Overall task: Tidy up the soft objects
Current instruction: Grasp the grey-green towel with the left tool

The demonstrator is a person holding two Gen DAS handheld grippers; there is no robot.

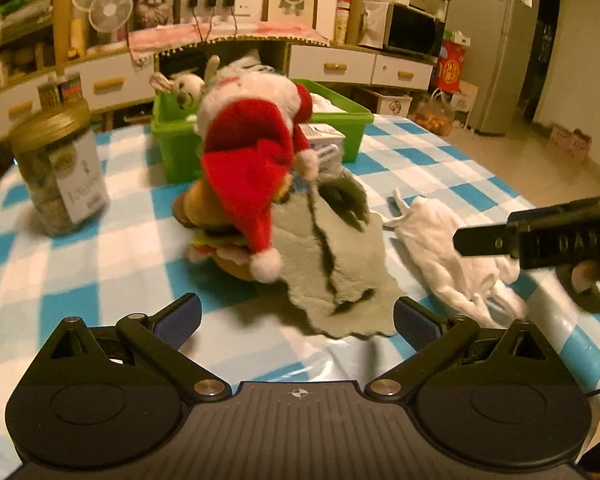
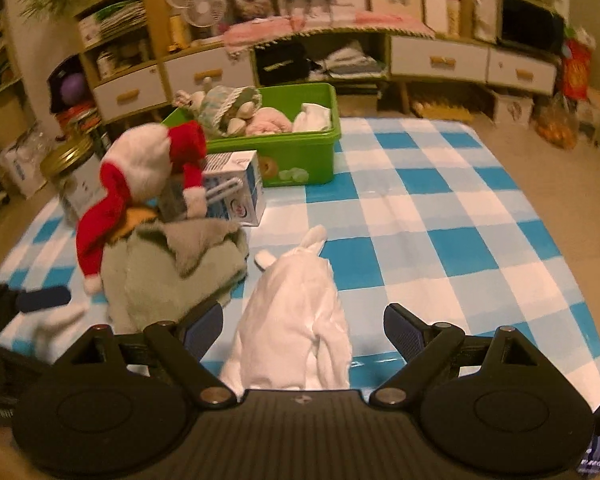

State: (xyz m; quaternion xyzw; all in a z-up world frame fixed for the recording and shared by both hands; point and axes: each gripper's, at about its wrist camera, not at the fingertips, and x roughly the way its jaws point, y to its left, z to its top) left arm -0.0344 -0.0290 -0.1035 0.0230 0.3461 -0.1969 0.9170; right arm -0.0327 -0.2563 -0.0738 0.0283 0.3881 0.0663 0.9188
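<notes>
A red and white Santa hat (image 1: pixel 252 152) lies draped over a burger plush (image 1: pixel 216 236) on the checked table; it also shows in the right wrist view (image 2: pixel 140 172). A grey-green cloth (image 1: pixel 332 264) lies beside them, also seen from the right (image 2: pixel 172 276). A white cloth (image 1: pixel 452 252) lies to the right, and sits between the right gripper's fingers (image 2: pixel 296 312). A green bin (image 2: pixel 284 152) holds several soft toys. My left gripper (image 1: pixel 298 320) is open and empty before the green cloth. My right gripper (image 2: pixel 304 332) is open around the white cloth.
A glass jar with a gold lid (image 1: pixel 56 172) stands at the left of the table. A small carton (image 2: pixel 236 192) stands in front of the bin. Cabinets and shelves (image 2: pixel 440 60) line the far wall. The table's right edge (image 2: pixel 540 208) drops to the floor.
</notes>
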